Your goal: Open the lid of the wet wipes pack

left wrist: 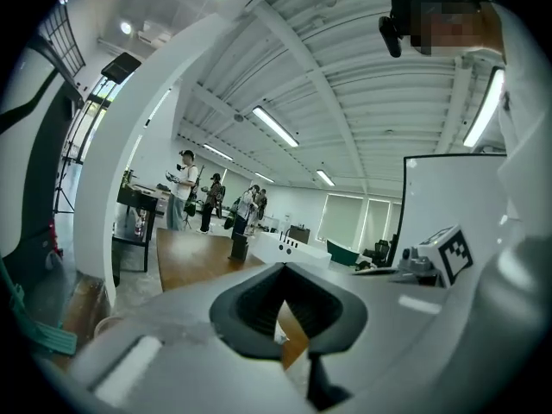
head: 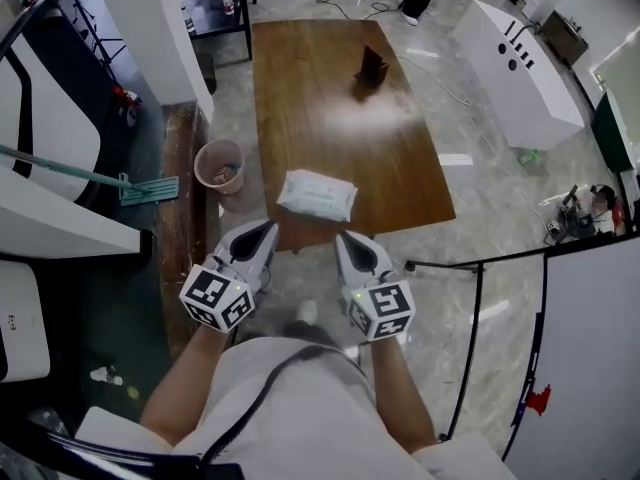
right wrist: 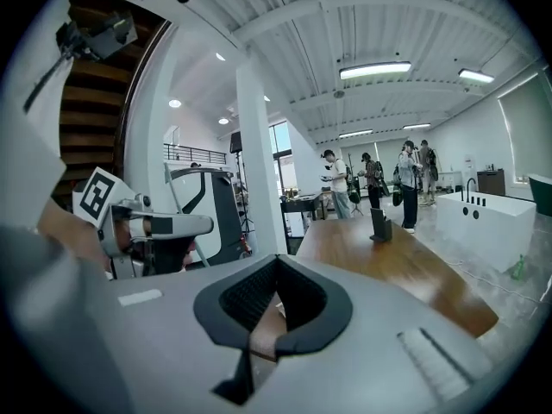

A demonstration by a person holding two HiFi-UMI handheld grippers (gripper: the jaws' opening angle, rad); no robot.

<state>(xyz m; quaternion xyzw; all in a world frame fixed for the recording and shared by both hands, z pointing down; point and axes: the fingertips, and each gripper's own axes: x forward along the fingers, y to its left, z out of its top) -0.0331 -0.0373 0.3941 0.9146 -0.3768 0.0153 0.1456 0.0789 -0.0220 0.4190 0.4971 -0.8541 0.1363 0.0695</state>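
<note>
A white wet wipes pack (head: 317, 194) with pale green print lies flat near the front edge of the brown wooden table (head: 330, 98); its lid looks closed. My left gripper (head: 262, 235) is shut and empty, just short of the table's front edge, left of and below the pack. At the same distance on the right, my right gripper (head: 345, 240) is shut and holds nothing. In the left gripper view the closed jaws (left wrist: 289, 339) fill the foreground, and a sliver of the pack shows through their gap. The right gripper view shows its closed jaws (right wrist: 263, 335) before the tabletop (right wrist: 388, 257).
A small dark stand (head: 371, 67) sits at the table's far end. A pink bucket (head: 219, 165) and a green mop (head: 150, 189) are on the floor left of the table. A white cabinet (head: 520, 68) stands at the right, white pillars at the left. People stand far off (right wrist: 371, 179).
</note>
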